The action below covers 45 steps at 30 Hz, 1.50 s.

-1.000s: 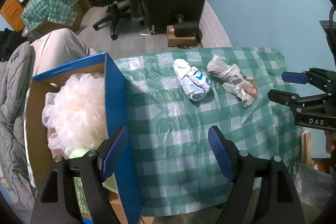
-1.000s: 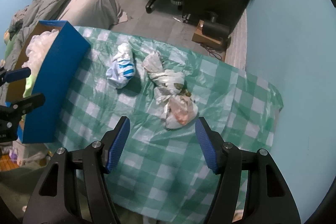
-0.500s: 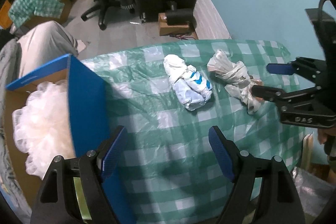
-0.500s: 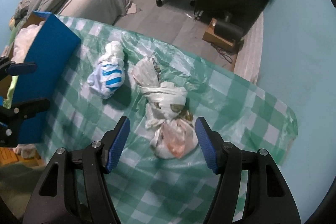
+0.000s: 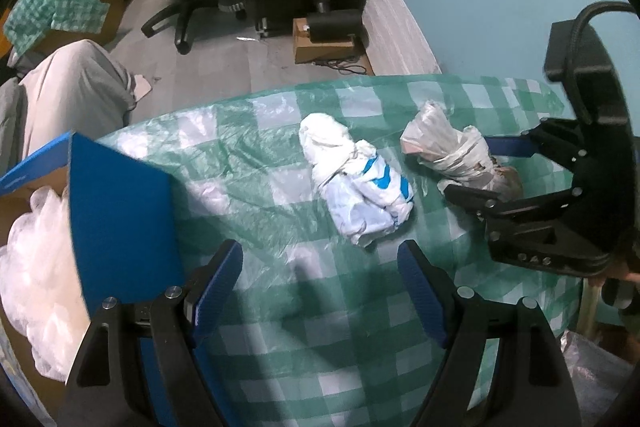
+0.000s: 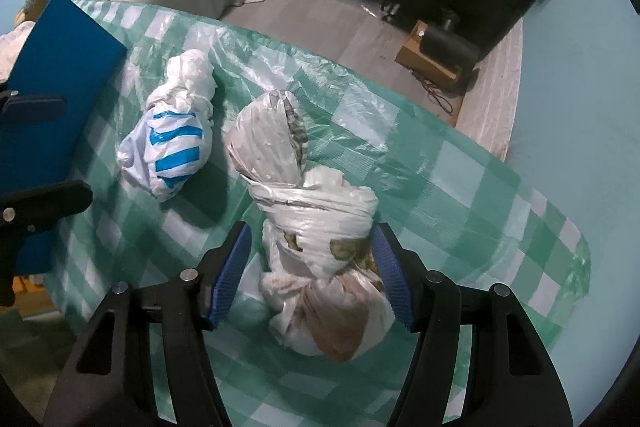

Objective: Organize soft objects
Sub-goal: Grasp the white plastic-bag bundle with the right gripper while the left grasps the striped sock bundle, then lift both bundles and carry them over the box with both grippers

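While pointing down, right gripper (image 6: 310, 269) closing around knotted bag (image 6: 320, 247) (pads apart) | left gripper (image 5: 320, 287) — agape, empty

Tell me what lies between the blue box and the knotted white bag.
The blue-striped bag lies on the checked cloth between the blue box and the knotted white bag, clearest in the right wrist view.

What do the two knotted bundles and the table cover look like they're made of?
Blue-striped bundle: thin white plastic bag, glossy and crinkled. Larger bundle between the closing right gripper jaws: translucent plastic film, knotted; brownish contents show through, unidentifiable. Table cover: green-checked plastic sheet, judging by its sheen and wrinkles.
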Motion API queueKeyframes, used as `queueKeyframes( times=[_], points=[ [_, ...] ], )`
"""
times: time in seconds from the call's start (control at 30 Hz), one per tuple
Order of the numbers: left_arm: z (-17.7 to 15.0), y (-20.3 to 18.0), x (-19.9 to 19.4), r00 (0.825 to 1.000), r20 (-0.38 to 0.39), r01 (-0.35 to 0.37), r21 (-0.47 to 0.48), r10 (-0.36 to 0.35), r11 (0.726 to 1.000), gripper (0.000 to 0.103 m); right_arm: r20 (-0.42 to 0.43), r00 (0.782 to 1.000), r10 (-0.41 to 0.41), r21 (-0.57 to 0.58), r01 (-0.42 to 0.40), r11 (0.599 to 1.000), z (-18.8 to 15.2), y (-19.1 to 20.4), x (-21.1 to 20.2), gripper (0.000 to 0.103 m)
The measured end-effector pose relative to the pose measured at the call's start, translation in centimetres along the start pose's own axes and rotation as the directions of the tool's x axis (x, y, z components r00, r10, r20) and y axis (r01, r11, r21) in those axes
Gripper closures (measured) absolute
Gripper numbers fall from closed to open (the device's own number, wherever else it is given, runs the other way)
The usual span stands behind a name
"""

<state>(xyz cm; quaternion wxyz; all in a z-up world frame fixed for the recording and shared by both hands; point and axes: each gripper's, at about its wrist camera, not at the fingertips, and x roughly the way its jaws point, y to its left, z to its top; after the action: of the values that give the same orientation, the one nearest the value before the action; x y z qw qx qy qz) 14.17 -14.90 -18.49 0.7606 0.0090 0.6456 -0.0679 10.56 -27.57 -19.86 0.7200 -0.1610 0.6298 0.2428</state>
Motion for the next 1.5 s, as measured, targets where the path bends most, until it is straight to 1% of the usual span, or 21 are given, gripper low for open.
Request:
queueKeyframes(
  times=[0.03,0.07,0.13,0.2,0.37,0.6,0.7,0.83,0.9,0.97,1.0,1.03,1.07,1.1,1.23,1.5],
  points=[
    [0.2,-0.1,0.0,1.000,0.001,0.004,0.005,-0.004,1.000,0.022,-0.008,1.000,-0.004,0.003,0.004,1.000,0.0,0.0,0.3,0.047],
    [0.3,-0.2,0.1,1.000,0.001,0.006,0.009,-0.006,1.000,0.021,-0.015,1.000,-0.006,0.006,0.006,1.000,-0.1,-0.1,0.5,0.058],
    [0.7,-0.4,0.2,1.000,-0.001,0.001,0.015,-0.001,1.000,0.018,-0.015,1.000,-0.002,0.017,0.002,1.000,-0.1,-0.2,0.6,0.060],
    [1.1,-0.6,0.3,1.000,0.003,0.006,0.015,-0.006,1.000,0.018,-0.001,1.000,0.007,0.031,-0.007,1.000,-0.3,-0.4,0.3,0.063],
    [2.5,-1.3,0.7,0.999,0.001,0.033,0.014,-0.033,0.999,0.016,0.040,0.999,0.010,0.067,-0.013,0.998,-0.5,-1.3,-1.0,0.063],
    [4.1,-2.0,2.9,0.999,-0.033,0.025,0.002,-0.025,1.000,0.016,0.073,0.997,0.001,0.111,-0.009,0.994,-1.4,-2.3,-2.9,0.063],
    [4.5,-2.3,3.9,0.999,-0.050,0.007,0.003,-0.006,1.000,0.016,0.073,0.997,-0.003,0.121,-0.006,0.993,-1.7,-2.5,-3.3,0.063],
    [4.6,-2.5,5.6,0.995,-0.085,-0.051,0.016,0.052,0.999,0.016,0.070,0.998,-0.002,0.141,-0.008,0.990,-1.7,-2.8,-3.0,0.063],
    [4.4,-2.5,6.1,0.993,-0.093,-0.065,0.013,0.066,0.998,0.016,0.067,0.998,0.005,0.151,-0.015,0.988,-1.8,-2.9,-2.8,0.063],
    [4.2,-2.3,6.1,0.994,-0.082,-0.065,0.006,0.065,0.998,0.019,0.069,0.998,0.012,0.150,-0.022,0.988,-1.8,-2.8,-2.8,0.063],
    [4.0,-2.2,6.1,0.995,-0.075,-0.064,0.006,0.064,0.998,0.024,0.070,0.997,0.016,0.148,-0.027,0.989,-2.0,-2.8,-2.8,0.063],
    [3.9,-2.2,6.1,0.995,-0.075,-0.069,0.011,0.069,0.998,0.035,0.071,0.997,0.020,0.143,-0.030,0.989,-2.0,-2.7,-2.8,0.063],
    [3.7,-2.2,6.1,0.994,-0.077,-0.072,0.018,0.073,0.997,0.044,0.070,0.997,0.020,0.142,-0.030,0.989,-2.0,-2.7,-2.7,0.063],
    [3.5,-2.3,6.2,0.994,-0.080,-0.077,0.030,0.079,0.997,0.048,0.070,0.997,0.021,0.141,-0.031,0.989,-2.0,-2.7,-2.6,0.063],
    [2.6,-2.4,5.2,0.995,-0.036,-0.087,0.075,0.090,0.993,0.051,0.073,0.997,0.023,0.141,-0.033,0.989,-2.0,-2.6,-2.6,0.063],
    [1.2,-1.9,3.3,0.996,0.004,-0.094,0.086,0.094,0.992,0.051,0.086,0.996,0.020,0.128,-0.031,0.991,-1.9,-1.5,-3.3,0.063]
  ],
)
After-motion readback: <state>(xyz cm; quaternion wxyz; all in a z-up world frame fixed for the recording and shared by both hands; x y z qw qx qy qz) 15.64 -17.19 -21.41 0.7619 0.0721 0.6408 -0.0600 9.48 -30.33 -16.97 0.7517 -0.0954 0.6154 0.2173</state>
